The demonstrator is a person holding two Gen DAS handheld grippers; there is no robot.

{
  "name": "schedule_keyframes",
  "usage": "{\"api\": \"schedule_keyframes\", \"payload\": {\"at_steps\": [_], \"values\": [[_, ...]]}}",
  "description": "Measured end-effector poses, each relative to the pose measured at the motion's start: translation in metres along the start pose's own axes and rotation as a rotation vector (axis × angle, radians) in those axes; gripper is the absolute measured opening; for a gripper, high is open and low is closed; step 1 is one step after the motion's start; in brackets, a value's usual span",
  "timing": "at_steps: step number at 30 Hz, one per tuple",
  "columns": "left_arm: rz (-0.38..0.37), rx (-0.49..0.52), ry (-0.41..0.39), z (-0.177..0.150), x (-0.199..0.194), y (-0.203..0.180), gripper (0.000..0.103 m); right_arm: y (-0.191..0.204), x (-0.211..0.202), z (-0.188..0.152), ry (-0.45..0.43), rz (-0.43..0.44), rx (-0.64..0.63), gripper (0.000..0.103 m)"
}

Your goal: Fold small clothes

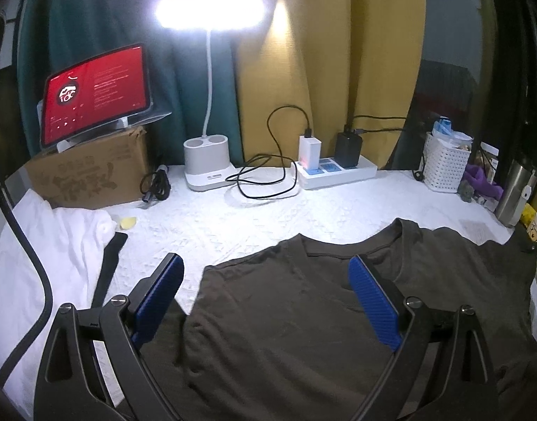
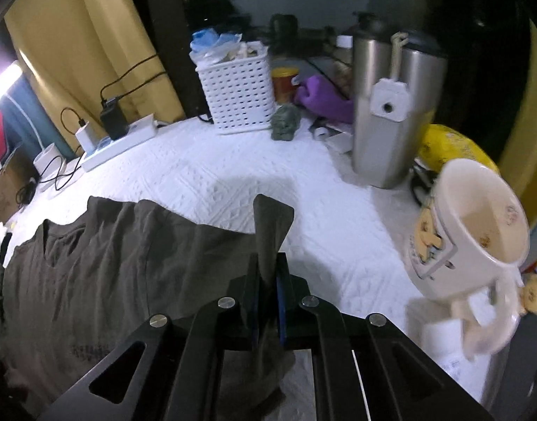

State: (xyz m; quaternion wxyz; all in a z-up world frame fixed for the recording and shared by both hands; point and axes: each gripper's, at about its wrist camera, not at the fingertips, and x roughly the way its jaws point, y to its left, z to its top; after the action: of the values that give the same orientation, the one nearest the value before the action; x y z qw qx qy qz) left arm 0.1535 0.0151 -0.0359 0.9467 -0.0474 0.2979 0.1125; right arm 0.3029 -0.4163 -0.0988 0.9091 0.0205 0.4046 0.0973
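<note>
While right gripper (image 2: 268, 280) is clamped on a bunched flap of the olive-brown t-shirt (image 2: 93, 263), left gripper (image 1: 264, 273) hangs spread wide over the same shirt (image 1: 303, 315), ribbed blue pads (image 1: 371, 301) touching nothing. Shirt lies flat on quilted white cover (image 2: 205, 172); soft crumpled white garment (image 1: 47, 252) left of left gripper. Beyond right gripper: perforated white basket (image 2: 240, 101) stuffed with blue and white packets, brushed steel flask (image 2: 384, 112), cream mug (image 2: 475, 231).

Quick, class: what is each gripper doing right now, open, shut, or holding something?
Left gripper: open, blue pads spread above the dark olive-grey cotton T-shirt, gripping nothing.
Right gripper: shut on a pinched edge of the same T-shirt.
</note>
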Motion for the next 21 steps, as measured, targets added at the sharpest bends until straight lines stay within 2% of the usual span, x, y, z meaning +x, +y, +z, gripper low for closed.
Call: {"api": "schedule_keyframes", "payload": {"at_steps": [4,10,15,21], "values": [[-0.021,-0.004,-0.013,-0.001,-0.003,0.015,0.094,0.019,-0.015,-0.003,-0.014,0.016,-0.018,0.007],[-0.053,-0.022,-0.025,-0.005,-0.007,0.038,0.094,0.083,-0.022,-0.006,-0.003,0.087,-0.1,0.007],[-0.067,-0.05,-0.03,-0.01,-0.008,0.057,0.094,0.139,-0.015,-0.015,0.052,0.133,-0.182,0.007],[-0.075,-0.105,-0.008,-0.015,-0.005,0.077,0.094,0.172,0.011,-0.039,0.162,0.164,-0.21,0.008]]}}
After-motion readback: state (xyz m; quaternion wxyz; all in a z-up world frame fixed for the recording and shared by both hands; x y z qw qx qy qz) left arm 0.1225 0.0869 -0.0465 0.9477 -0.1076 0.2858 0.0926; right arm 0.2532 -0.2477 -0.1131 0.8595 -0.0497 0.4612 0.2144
